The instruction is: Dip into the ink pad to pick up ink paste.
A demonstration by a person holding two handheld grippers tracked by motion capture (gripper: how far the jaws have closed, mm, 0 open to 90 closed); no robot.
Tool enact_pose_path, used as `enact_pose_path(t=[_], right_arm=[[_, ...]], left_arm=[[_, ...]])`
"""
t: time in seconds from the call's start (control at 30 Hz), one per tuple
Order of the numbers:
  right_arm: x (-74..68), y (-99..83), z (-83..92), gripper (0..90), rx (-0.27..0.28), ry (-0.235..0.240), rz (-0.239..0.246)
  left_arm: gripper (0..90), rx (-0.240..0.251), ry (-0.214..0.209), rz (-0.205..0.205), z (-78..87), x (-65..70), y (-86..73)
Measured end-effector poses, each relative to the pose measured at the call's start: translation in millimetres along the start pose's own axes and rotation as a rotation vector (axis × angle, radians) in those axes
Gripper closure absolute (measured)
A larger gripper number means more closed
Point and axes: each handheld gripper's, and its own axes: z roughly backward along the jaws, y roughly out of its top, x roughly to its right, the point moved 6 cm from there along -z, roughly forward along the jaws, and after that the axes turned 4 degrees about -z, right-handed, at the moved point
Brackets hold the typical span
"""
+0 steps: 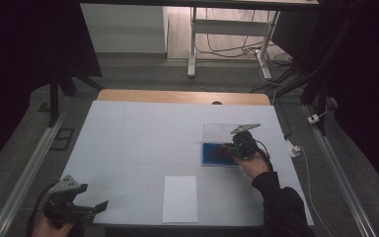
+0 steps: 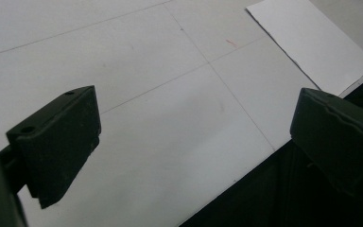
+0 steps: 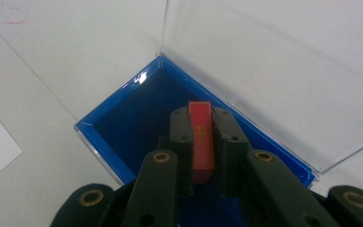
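Now, start at the left of the table (image 1: 128, 143). The left gripper (image 1: 86, 207) sits at the near left corner, far to the left of the box (image 1: 220, 154). Its jaws are wide apart and hold nothing. In the left gripper view you can see the bare table between them. It seems to be waiting there, out of the way, so the other hand has room.

Next comes the paper (image 1: 180, 198). It lies flat by the near edge, to the left of the box and nearer to the person. It is plain white, and I can read no writing on it.

Then comes the box, on the right part of the table. It is blue inside, and its clear lid (image 1: 220, 131) is swung open on the far side. The lid is likely open so that a thing can go in or come out.

Last is the right gripper (image 3: 202, 137), just over the box. Its jaws are pinched tight on a thin red card (image 3: 202, 139). They hold it by its flat sides, so it stands on its edge above the blue floor. The card has small yellow marks, but they are too tiny to read.
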Motion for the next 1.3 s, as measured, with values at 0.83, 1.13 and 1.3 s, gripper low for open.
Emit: enact_pose_path(t=[0.83, 1.13, 1.3], right_arm=[[-6.8, 3.6, 9.9, 80.4, 0.034, 0.031, 0.012], [-11.3, 3.2, 19.2, 80.4, 0.054, 0.049, 0.026], [-15.6, 3.4, 23.9, 80.4, 0.07, 0.056, 0.023]], left_arm=[[3.1, 0.005, 0.002, -0.001, 0.8, 0.1, -0.3], [3.1, 0.006, 0.001, 0.0, 0.9, 0.2, -0.2], [3.1, 0.007, 0.0, 0.0, 1.1, 0.1, -0.3]])
